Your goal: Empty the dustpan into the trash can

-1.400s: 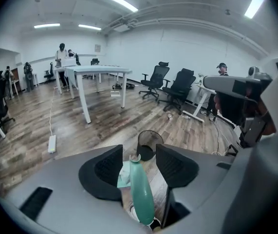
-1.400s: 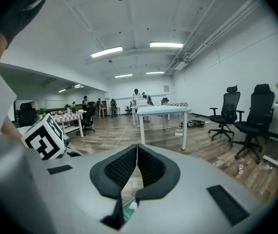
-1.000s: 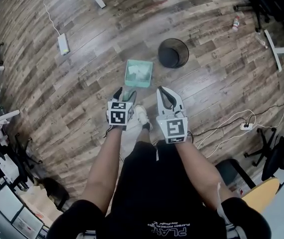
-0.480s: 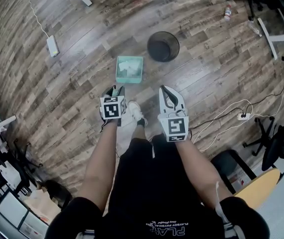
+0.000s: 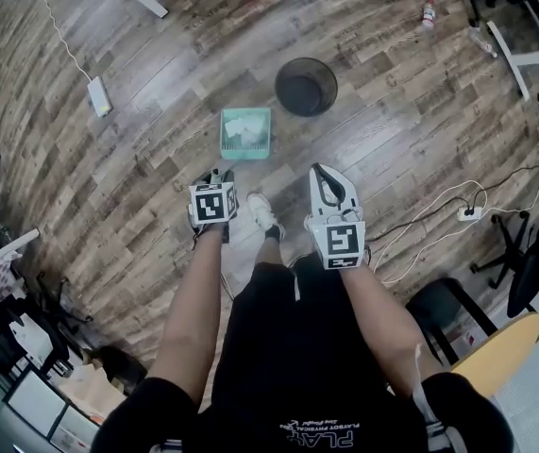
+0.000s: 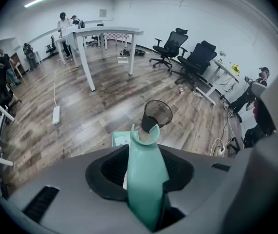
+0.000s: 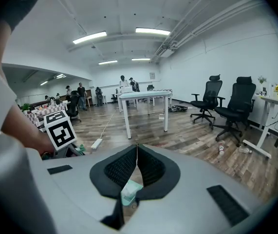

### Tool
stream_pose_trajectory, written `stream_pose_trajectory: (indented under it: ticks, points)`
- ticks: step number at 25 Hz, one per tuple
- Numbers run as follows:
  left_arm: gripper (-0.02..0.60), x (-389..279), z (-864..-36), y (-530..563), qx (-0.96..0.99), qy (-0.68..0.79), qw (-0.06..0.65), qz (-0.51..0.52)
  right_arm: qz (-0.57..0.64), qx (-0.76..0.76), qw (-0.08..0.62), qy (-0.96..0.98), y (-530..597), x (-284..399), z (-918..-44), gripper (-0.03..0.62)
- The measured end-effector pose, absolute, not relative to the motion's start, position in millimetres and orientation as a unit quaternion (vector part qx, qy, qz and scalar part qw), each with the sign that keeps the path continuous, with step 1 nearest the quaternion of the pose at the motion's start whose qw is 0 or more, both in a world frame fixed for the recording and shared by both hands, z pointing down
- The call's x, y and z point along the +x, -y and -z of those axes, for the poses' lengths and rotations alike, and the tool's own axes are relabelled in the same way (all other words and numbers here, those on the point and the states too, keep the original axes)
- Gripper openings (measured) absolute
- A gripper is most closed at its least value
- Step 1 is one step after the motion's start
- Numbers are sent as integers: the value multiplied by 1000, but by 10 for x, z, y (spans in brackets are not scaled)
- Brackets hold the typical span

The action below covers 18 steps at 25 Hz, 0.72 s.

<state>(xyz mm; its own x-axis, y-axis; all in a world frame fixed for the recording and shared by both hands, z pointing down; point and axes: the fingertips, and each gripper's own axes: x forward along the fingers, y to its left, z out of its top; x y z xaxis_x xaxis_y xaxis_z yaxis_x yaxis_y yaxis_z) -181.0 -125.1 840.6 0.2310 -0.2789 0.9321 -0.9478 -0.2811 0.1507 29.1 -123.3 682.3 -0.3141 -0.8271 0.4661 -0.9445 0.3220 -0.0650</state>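
Note:
A teal dustpan (image 5: 246, 132) with white scraps in it rests on the wood floor, just short of a black mesh trash can (image 5: 306, 85). Its upright teal handle (image 6: 146, 179) stands between the jaws of my left gripper (image 5: 220, 176), which points steeply down; the jaws are closing and the pads sit against the handle. The left gripper view shows the trash can (image 6: 157, 116) right behind the handle's tip. My right gripper (image 5: 324, 173) hovers to the right of the handle, shut with nothing in it. Below its closed jaws, the right gripper view shows the dustpan (image 7: 130, 194).
A white power strip (image 5: 97, 95) with its cable lies on the floor at the left. Another power strip with cables (image 5: 464, 215) lies at the right. A bottle (image 5: 427, 11), desk legs and office chairs stand at the far edges. The person's shoe (image 5: 261, 213) is between the grippers.
My left gripper has sunk onto the dustpan handle and its jaws have narrowed around it. My right gripper has drifted a little down and to the right.

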Motion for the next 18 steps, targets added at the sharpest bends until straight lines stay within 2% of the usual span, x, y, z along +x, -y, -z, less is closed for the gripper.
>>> stream_pose_trajectory:
  ticks: [5, 9, 18]
  points:
    - [140, -1804, -8417, 1273, 679, 454, 392, -424, -173, 551, 176, 797, 1167, 251, -6857, 25]
    - [101, -1830, -8399, 1286, 682, 467, 343, -446, -175, 543, 174, 803, 1133, 212, -6862, 25]
    - [95, -1835, -8328, 1047, 689, 474, 308, -453, -174, 531, 178, 810, 1034, 233, -6842, 25]
